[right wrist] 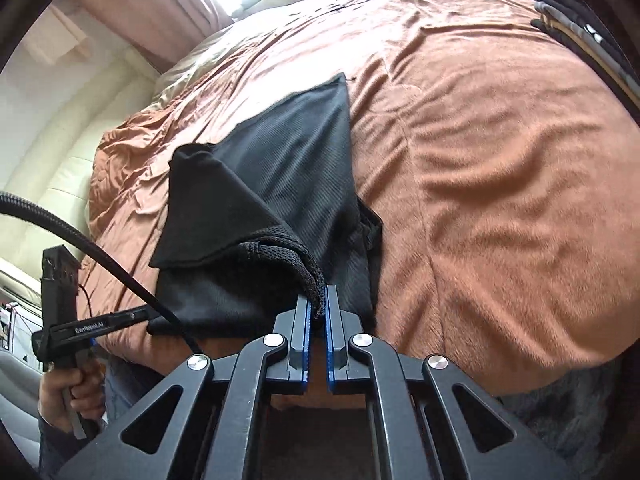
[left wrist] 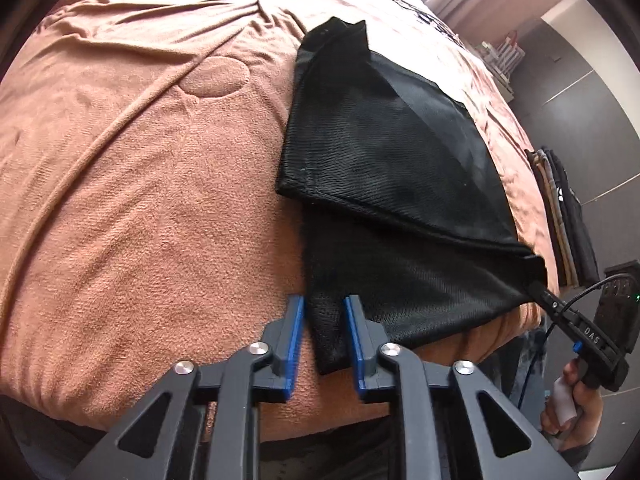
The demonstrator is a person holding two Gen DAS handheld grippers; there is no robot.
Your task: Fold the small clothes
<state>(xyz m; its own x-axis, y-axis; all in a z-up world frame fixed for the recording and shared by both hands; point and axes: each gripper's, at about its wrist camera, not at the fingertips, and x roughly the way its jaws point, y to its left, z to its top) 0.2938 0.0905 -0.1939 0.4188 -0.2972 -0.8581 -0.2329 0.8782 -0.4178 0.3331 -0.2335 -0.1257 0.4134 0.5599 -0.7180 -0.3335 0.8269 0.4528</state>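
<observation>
The right tool (right wrist: 317,308) is pinching a hem corner of the black garment (left wrist: 384,168) lying ahead on the bed (left wrist: 140,200); the left tool (left wrist: 324,312) is gaping, released, straddling another corner.

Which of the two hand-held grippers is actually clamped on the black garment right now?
The right hand-held gripper: its jaws pinch the black garment corner. The left hand-held gripper straddles an edge with jaws open.

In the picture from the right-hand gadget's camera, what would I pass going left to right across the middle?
Cream padded wall → rumpled edge of the brown blanket → black mesh garment, its hem pinched by the right gripper → wide stretch of brown blanket → stack of folded clothes at the far right.
</observation>
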